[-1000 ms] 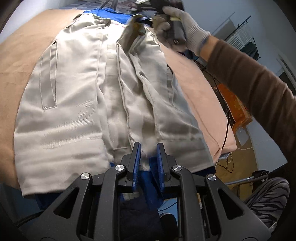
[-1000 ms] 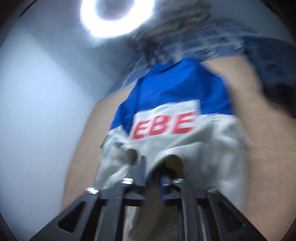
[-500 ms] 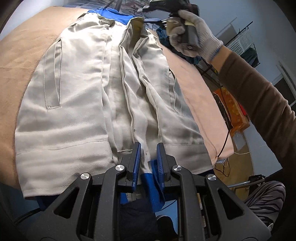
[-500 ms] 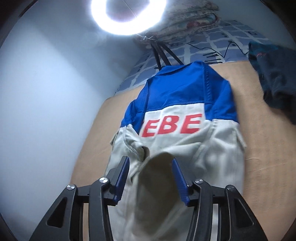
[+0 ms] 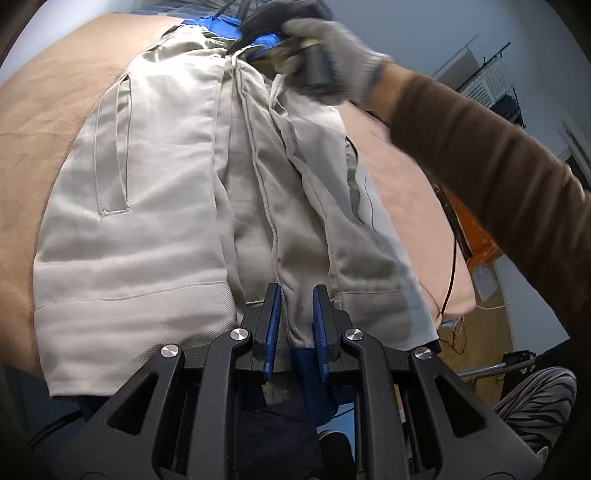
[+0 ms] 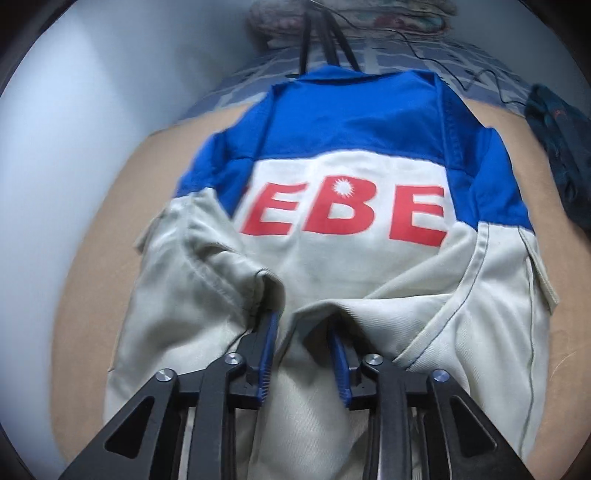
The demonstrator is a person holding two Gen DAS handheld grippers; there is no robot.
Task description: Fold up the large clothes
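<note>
A beige jacket [image 5: 147, 221] with a blue yoke and red letters [image 6: 343, 218] lies spread on the tan bed cover [image 5: 48, 122]. My left gripper [image 5: 295, 306] is shut on the jacket's bottom hem at the front opening, near the bed's edge. At the far end a gloved hand [image 5: 332, 62] holds my right gripper down at the collar. In the right wrist view my right gripper [image 6: 303, 325] straddles a fold of the beige collar [image 6: 332, 310]. Its jaws are closing with the fabric between them, a gap still showing.
A dark blue garment [image 6: 561, 147] lies on the bed at the right. Folded quilts [image 6: 351, 18], a checked sheet [image 6: 388, 59] and black tripod legs [image 6: 325, 37] are behind the jacket. Off the bed's right edge are cables and an orange object [image 5: 480, 236].
My right gripper opened wide, came down closer to the collar and is narrowing again. The jacket's right front panel has settled flatter. My left gripper has kept its hold and place.
</note>
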